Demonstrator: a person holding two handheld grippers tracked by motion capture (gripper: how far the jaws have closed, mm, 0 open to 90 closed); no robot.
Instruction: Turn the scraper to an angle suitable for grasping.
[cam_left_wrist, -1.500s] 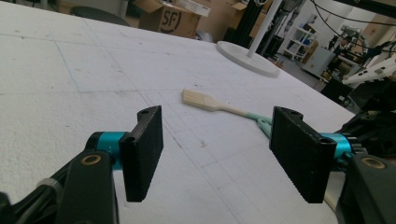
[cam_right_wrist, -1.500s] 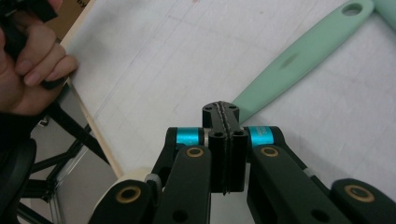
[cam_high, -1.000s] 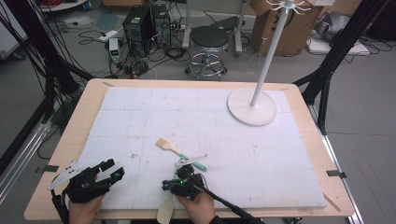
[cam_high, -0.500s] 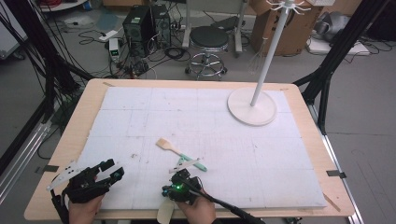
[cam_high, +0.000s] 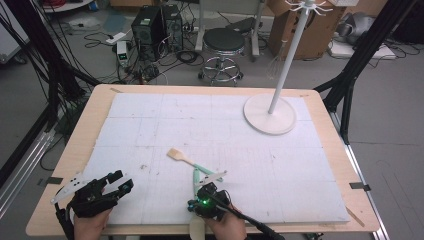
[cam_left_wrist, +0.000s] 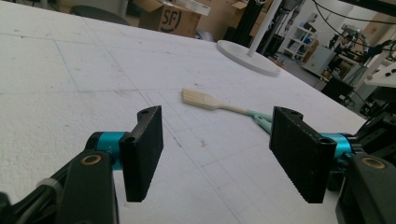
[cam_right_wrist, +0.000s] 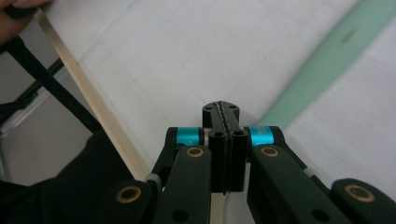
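A pastry brush (cam_high: 176, 154) with a pale head and a mint-green handle lies on the white foam mat (cam_high: 150, 125), near the middle of its front half. A second mint-green utensil (cam_high: 195, 180) lies beside it, running toward the near edge. My right gripper (cam_high: 197, 202) sits just in front of them, jaws pressed together (cam_right_wrist: 225, 112) with nothing visible between them; a green handle (cam_right_wrist: 327, 60) lies past its tips. At the front left, my left gripper (cam_high: 107, 185) stands open and empty (cam_left_wrist: 219, 135), aimed across the mat at the brush (cam_left_wrist: 201, 99).
A white stand with a round base (cam_high: 270, 116) and a tall pole rises at the back right of the mat. The wooden table edge (cam_right_wrist: 84, 93) runs close by my right gripper. Cables, a stool and boxes lie on the floor beyond the table.
My right gripper has shifted a little toward the near edge of the table, still shut. The left gripper and the utensils have kept their places.
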